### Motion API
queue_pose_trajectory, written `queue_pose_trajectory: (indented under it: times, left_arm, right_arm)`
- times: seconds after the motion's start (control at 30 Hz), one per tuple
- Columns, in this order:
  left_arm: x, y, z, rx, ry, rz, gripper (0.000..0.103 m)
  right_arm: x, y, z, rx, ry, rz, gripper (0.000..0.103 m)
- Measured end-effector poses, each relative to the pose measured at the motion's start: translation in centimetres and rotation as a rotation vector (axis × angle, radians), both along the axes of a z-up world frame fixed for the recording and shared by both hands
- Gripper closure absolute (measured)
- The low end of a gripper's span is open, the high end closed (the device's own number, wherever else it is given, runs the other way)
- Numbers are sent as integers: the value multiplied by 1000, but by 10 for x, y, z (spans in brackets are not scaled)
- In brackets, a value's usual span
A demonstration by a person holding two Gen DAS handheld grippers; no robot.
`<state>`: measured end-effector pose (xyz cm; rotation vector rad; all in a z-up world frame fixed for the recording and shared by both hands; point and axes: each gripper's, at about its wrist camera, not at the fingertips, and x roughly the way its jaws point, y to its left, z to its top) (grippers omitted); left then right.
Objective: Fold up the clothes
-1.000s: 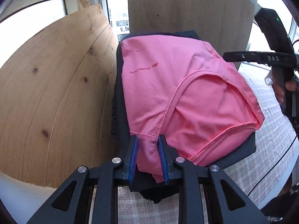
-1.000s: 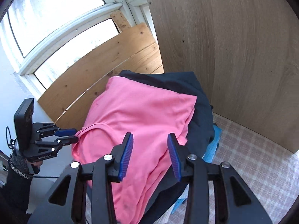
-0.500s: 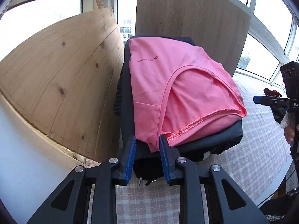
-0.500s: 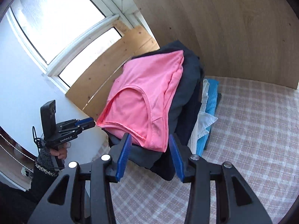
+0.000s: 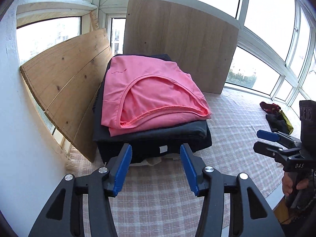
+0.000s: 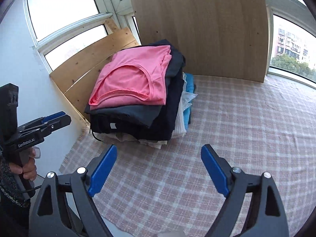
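Clothes lay ahead of both tools, none in their grip: the left gripper (image 5: 156, 169) and right gripper (image 6: 158, 169) hung released, jaws spread over the checked cloth (image 6: 246, 130). Just beyond the left one stood the stack (image 5: 154, 140), a folded pink shirt (image 5: 150, 94) on top. Farther right, dark items (image 5: 276, 118) seemingly awaited folding.

light: bright daylight from windows (image 5: 262, 13) top and right | glare: panes blown out white | shadows: soft, under clothes stack (image 6: 138, 106) | focus: sharp centre, no motion blur | distortion: strong fisheye bend, dark vignette at corners
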<state>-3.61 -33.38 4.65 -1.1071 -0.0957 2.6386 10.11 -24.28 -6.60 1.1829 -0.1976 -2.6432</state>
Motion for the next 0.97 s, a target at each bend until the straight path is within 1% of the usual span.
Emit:
queue_pose_trajectory:
  times: [0.03,0.07,0.1,0.17,0.3,0.33,0.37,0.47,0.53,0.6,0.7,0.8,0.93,0.97]
  left_arm:
    - [4,4,-2,-6,-2,5,40]
    - [7,8,-3,-12,-3,10,39]
    - [10,11,-4,-19,-8,22,39]
    - [14,17,-7,-32,-17,48,35]
    - [25,25,-1,-20,-12,85,33]
    - [28,27,1,-18,-10,96,30]
    - [31,29,3,-15,-7,106,27]
    - [50,39,13,-14,17,134,26]
    - [64,49,19,-29,29,158,26]
    - [77,61,23,-47,23,193,26]
    - [96,76,28,-58,12,242,26]
    - [115,92,35,-61,5,270,26]
    - [142,111,44,-18,7,295,26]
    - [146,118,46,-23,5,297,26]
  right_arm:
    - [3,1,-2,23,-21,-29,16]
    - [8,4,-2,45,-32,-60,16]
    - [12,7,-1,72,-42,-91,16]
    - [20,11,1,117,-52,-139,16]
    - [29,18,10,160,-57,-183,16]
    - [31,19,13,173,-51,-191,16]
    - [34,20,16,191,-42,-193,16]
    - [43,20,26,244,4,-176,16]
    - [50,21,33,260,30,-158,16]
    - [59,24,40,269,53,-132,16]
    - [74,33,49,270,83,-104,16]
    - [91,49,55,268,103,-96,16]
    - [112,77,57,249,108,-103,16]
    - [117,84,57,243,109,-106,16]
